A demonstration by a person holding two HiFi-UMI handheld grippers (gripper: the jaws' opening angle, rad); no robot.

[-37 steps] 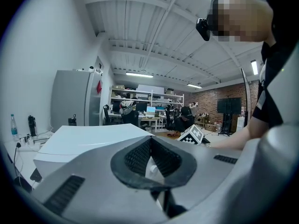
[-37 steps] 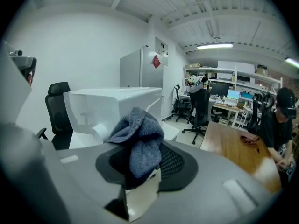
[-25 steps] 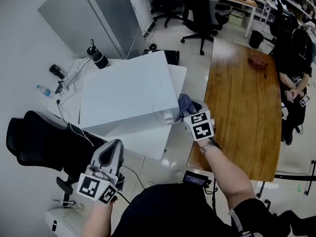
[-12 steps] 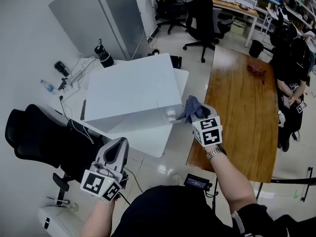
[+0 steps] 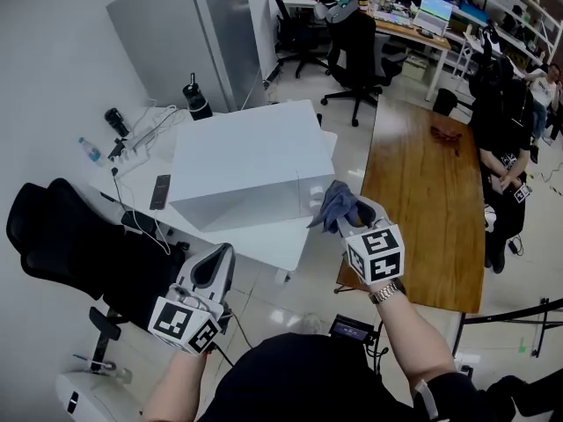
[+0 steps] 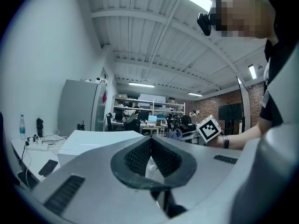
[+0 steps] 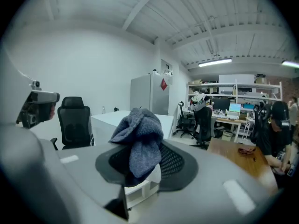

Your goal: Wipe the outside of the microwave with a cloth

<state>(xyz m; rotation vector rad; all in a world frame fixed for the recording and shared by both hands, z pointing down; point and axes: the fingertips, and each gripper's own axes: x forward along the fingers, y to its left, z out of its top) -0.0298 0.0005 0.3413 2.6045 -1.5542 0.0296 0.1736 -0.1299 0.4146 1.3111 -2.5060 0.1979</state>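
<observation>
A long wooden table (image 5: 431, 192) fills the right of the head view and a grey cabinet (image 5: 176, 38) stands at the far wall. Between them the white microwave (image 5: 246, 156) sits on a white desk (image 5: 132, 174), with a black chair (image 5: 62, 253) pushed against the desk's near left side. The right gripper (image 5: 352, 216) is at the microwave's near right corner with the blue-grey cloth (image 5: 332, 202). Only the right gripper view shows its pads clamped on the bunched cloth (image 7: 140, 143). The left gripper (image 5: 220, 251) hangs low beside the chair, and its own view shows the pads (image 6: 161, 157) pressed together, empty. Cables (image 5: 145, 126), a bottle (image 5: 197, 98) and a dark flat slab (image 5: 159, 192) crowd the desk's left and far side
</observation>
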